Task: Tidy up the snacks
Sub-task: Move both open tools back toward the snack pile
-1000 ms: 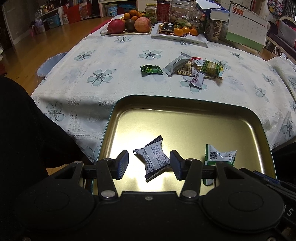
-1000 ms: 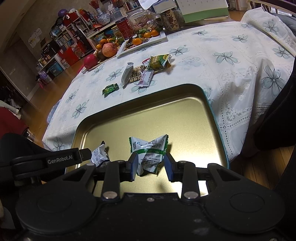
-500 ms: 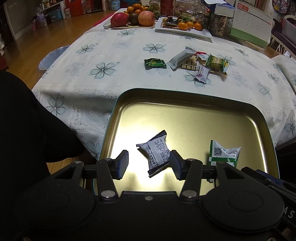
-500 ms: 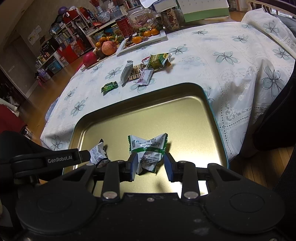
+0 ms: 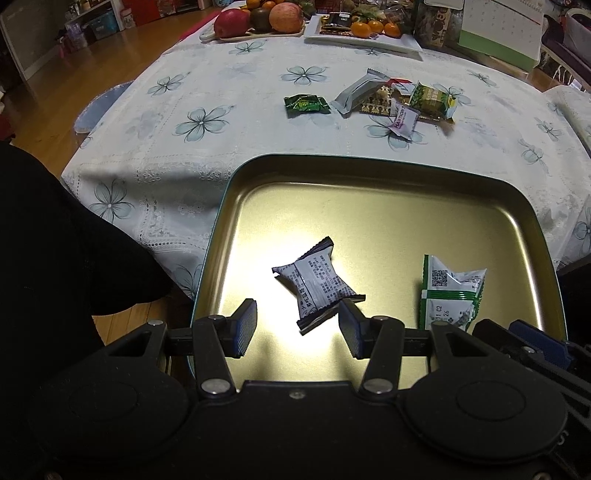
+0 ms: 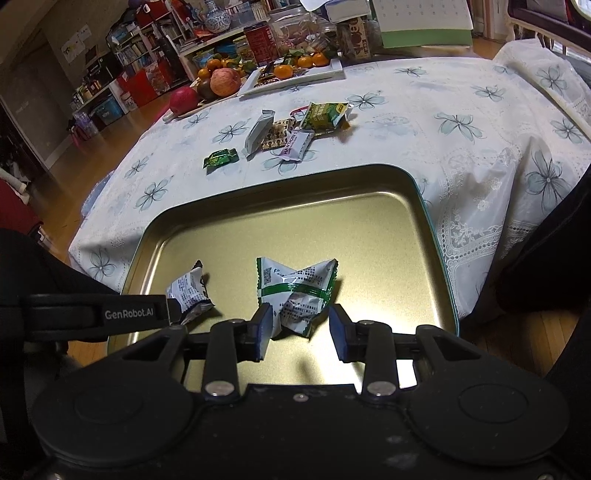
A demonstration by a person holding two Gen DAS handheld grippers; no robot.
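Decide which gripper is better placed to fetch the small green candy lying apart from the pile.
Probably left. The green candy lies toward the left gripper's side, and its jaws stand wide and empty. The right gripper, just opening, still straddles a green-striped packet.

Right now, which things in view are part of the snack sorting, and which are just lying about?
Part of the job:
- gold tin tray
- white-and-black packet in it
- green-striped packet in it
- green candy on the cloth
- snack pile on the cloth

Lying about:
- fruit board
- white plate with oranges
- desk calendar
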